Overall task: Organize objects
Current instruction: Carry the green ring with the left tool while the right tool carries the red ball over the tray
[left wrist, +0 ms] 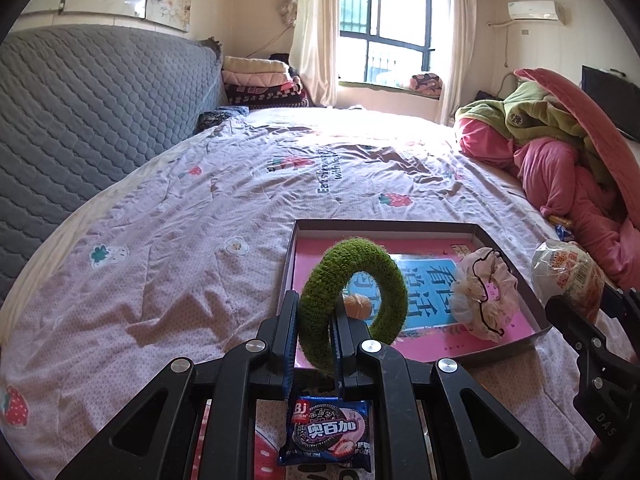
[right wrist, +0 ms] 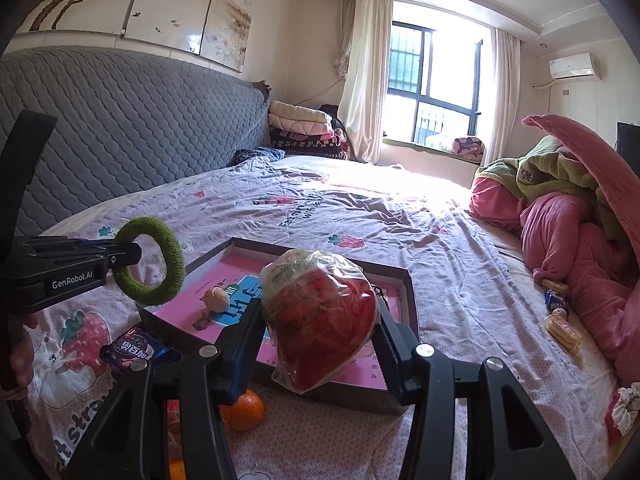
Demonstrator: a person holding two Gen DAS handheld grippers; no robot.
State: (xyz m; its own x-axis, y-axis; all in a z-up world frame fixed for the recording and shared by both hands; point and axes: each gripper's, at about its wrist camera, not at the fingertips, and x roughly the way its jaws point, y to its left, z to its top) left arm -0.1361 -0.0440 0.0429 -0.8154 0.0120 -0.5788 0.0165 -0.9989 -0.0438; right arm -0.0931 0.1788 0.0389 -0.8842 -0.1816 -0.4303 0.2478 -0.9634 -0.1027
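Note:
My left gripper [left wrist: 314, 312] is shut on a fuzzy green hair ring [left wrist: 356, 300] and holds it upright above the near left corner of a shallow pink-lined box tray [left wrist: 538, 320]; it also shows in the right wrist view [right wrist: 150, 262]. My right gripper [right wrist: 320, 320] is shut on a bagged red snack pack [right wrist: 320, 316] above the tray's [right wrist: 410, 300] near edge; the pack shows in the left wrist view [left wrist: 568, 276]. In the tray lie a frilly cream scrunchie [left wrist: 486, 292] and a small peach ball [left wrist: 357, 306].
A blue cookie packet [left wrist: 328, 434] lies on the bedsheet under my left gripper. An orange [right wrist: 244, 408] sits under my right gripper. Small snacks [right wrist: 562, 328] lie beside the pink and green bedding pile [right wrist: 580, 220] at right. A grey headboard [left wrist: 92, 112] is at left.

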